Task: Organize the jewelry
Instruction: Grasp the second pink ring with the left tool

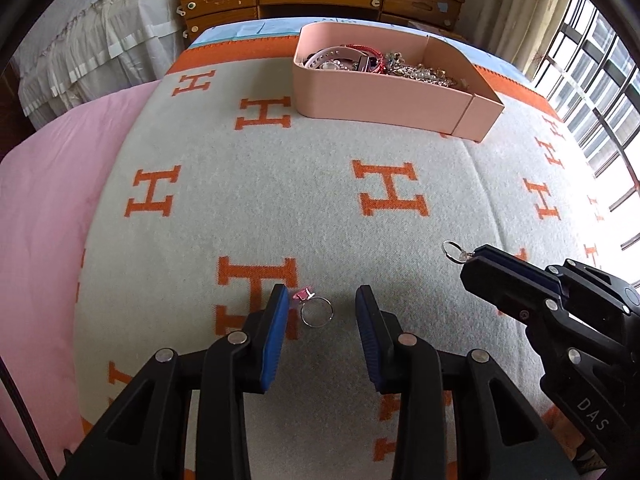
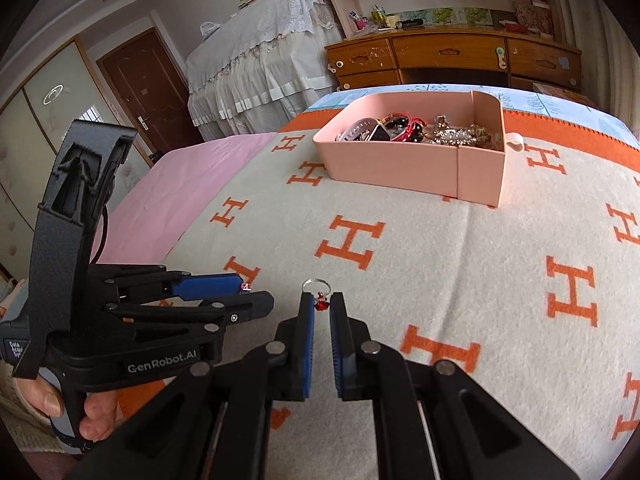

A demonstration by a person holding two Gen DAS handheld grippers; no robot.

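A silver ring with a pink stone (image 1: 314, 309) lies on the grey blanket with orange H letters (image 1: 320, 208), between the fingertips of my open left gripper (image 1: 323, 300), nearer the left pad. My right gripper (image 2: 321, 305) is shut on a silver ring with a red stone (image 2: 318, 293), held just above the blanket; it also shows in the left wrist view (image 1: 454, 249) at the tip of the right gripper (image 1: 476, 258). A pink box (image 1: 384, 96) holding a watch, bracelets and several other pieces stands at the far side of the blanket.
A pink sheet (image 1: 52, 220) covers the bed to the left of the blanket. A wooden dresser (image 2: 452, 60) stands beyond the bed. A window with bars (image 1: 592, 92) is on the right. My left gripper (image 2: 224, 292) sits at the left in the right wrist view.
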